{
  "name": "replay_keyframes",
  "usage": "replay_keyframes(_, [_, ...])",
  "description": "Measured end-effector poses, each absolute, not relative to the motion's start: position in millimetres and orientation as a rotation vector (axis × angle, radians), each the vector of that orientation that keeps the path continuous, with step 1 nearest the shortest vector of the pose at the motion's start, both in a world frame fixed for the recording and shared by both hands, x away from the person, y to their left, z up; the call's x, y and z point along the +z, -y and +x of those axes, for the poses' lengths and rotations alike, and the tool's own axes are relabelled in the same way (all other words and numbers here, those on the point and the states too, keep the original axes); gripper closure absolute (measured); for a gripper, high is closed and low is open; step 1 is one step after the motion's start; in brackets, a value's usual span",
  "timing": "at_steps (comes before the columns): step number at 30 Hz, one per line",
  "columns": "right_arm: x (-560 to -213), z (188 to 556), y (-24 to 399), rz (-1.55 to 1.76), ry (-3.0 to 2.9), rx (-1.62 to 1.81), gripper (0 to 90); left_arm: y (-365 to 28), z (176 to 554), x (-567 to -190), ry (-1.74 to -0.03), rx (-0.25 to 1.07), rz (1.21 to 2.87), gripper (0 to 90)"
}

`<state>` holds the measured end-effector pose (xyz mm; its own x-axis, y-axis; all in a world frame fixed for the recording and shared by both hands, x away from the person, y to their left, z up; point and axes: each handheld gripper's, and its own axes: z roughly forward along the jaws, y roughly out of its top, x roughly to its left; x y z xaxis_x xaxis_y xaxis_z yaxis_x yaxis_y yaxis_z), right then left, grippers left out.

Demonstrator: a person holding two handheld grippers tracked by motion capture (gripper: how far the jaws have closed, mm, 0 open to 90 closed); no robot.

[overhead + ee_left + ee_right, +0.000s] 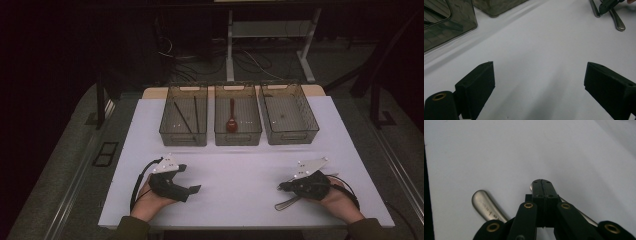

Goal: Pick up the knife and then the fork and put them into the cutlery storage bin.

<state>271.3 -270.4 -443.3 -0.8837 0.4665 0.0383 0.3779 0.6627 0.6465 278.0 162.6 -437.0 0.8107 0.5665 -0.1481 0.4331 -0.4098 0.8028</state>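
Note:
Two metal cutlery handles lie on the white table (240,170) at the front right. One handle (485,205) is rounded and engraved, and it sticks out from under the gripper as handle (287,203). The other handle (584,216) runs off to the right beneath the jaws. My right gripper (541,182) is shut, pads pressed flat together right over them, and I cannot tell if metal is pinched. It rests low on the table as right gripper (281,187). My left gripper (539,75) stands wide open over bare table, seen at the front left as left gripper (189,178).
Three clear bins stand in a row at the back. The left bin (183,137) holds black chopsticks (195,115), the middle bin (238,140) a red spoon (231,122), and the right bin (295,135) looks nearly bare. A person's hands hold both grippers near the table's front edge.

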Motion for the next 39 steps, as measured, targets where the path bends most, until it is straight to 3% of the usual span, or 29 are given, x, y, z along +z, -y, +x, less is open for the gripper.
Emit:
replay_keyframes(19, [-445, 308, 249, 0.719, -2.709, 1.016, 88.9, -159, 278, -439, -0.716, 0.189, 2.073, 0.0])
replay_keyframes(22, [-435, 312, 255, 0.726, -2.753, 1.045, 78.0, -159, 278, -439, -0.71, 0.185, 2.077, 0.0])
replay_keyframes(25, [-424, 315, 264, 0.703, -2.764, 1.0, 72.8, -159, 278, -440, -0.716, 0.171, 2.082, 0.0])
replay_keyframes(34, [-409, 337, 293, 0.618, -2.867, 0.696, 63.0, -159, 278, -441, -0.702, 0.159, 2.09, 0.0])
replay_keyframes(39, [-409, 347, 304, 0.549, -2.934, 0.517, 62.3, -158, 278, -441, -0.694, 0.154, 2.095, 0.0])
